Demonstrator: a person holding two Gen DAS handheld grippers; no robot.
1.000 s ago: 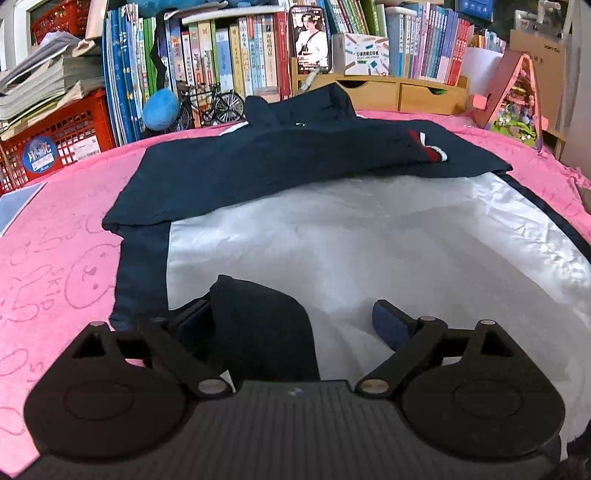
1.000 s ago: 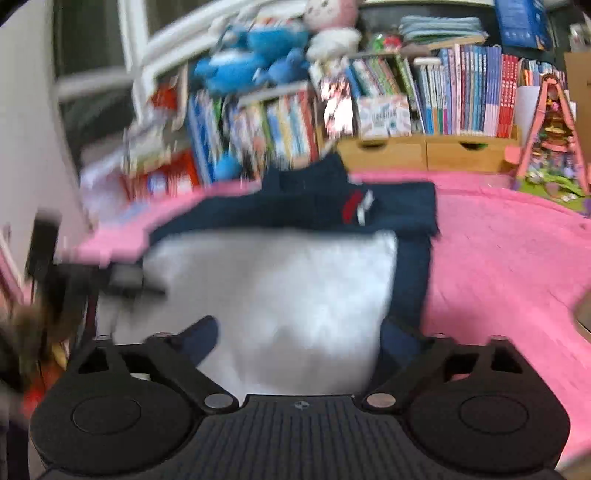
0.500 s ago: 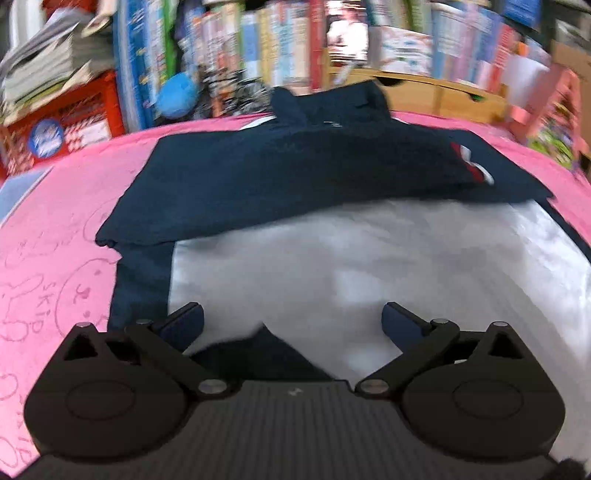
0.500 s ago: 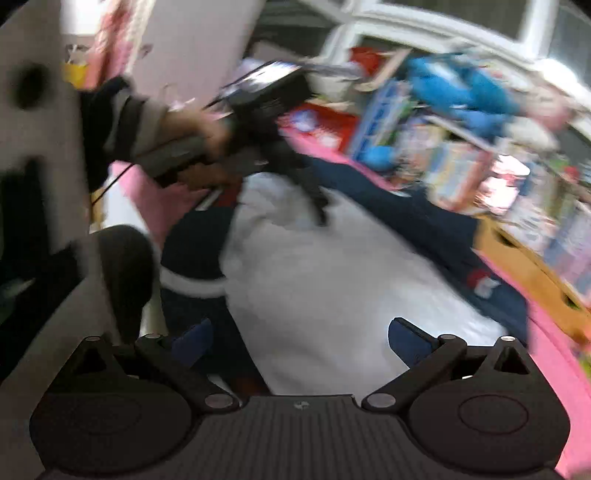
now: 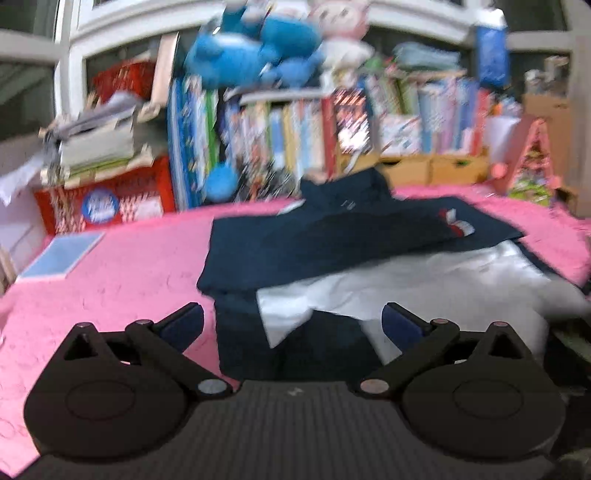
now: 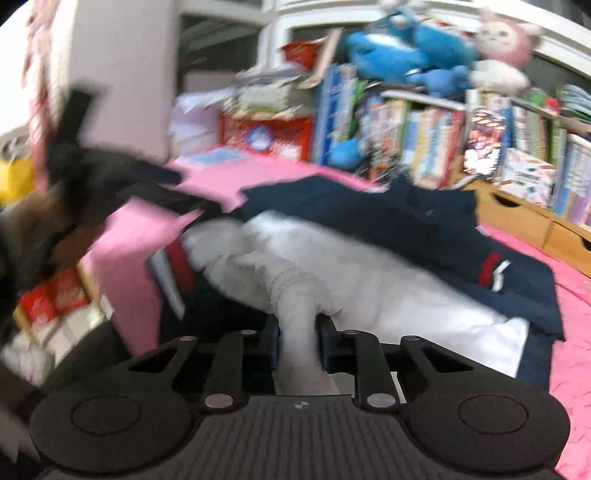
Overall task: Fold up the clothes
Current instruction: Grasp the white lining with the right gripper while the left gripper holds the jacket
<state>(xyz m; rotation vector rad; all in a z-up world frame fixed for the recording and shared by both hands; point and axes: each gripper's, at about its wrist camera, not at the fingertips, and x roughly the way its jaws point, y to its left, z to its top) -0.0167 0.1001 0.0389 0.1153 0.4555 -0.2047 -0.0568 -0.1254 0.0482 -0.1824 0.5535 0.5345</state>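
Right gripper [image 6: 298, 347] is sitting at the near edge of its own view, and its two fingers [image 6: 271, 345] are pressing together on a bunched fold of white fabric that is rising between them like a thick roll. This fabric is the pale lining of the jacket [image 6: 399, 229], a navy garment that is lying partly folded on the pink bedspread [image 6: 576, 295]; the navy upper part is covering the far half, and a sleeve with a red and white stripe is lying on the right side. Left gripper [image 5: 291, 325] is hanging just above the near edge of the same jacket [image 5: 332, 236], with its fingers [image 5: 184, 325] standing wide apart and touching nothing; between them a dark navy corner and a white flap of the lining are showing. In the right wrist view, at the far left, a blurred dark shape is reaching toward the garment, but I cannot tell exactly what it is. Beyond the jacket, a small blue book [image 5: 61, 254] is lying flat on the bedspread at the left side. Behind it, a red crate [image 5: 107, 199] is standing against a long row of books [image 5: 295, 140], and low wooden drawers [image 5: 436, 170] are standing to the right. On top of the books, a blue plush toy [image 5: 251, 55] and a pink plush toy [image 5: 340, 26] are resting side by side.
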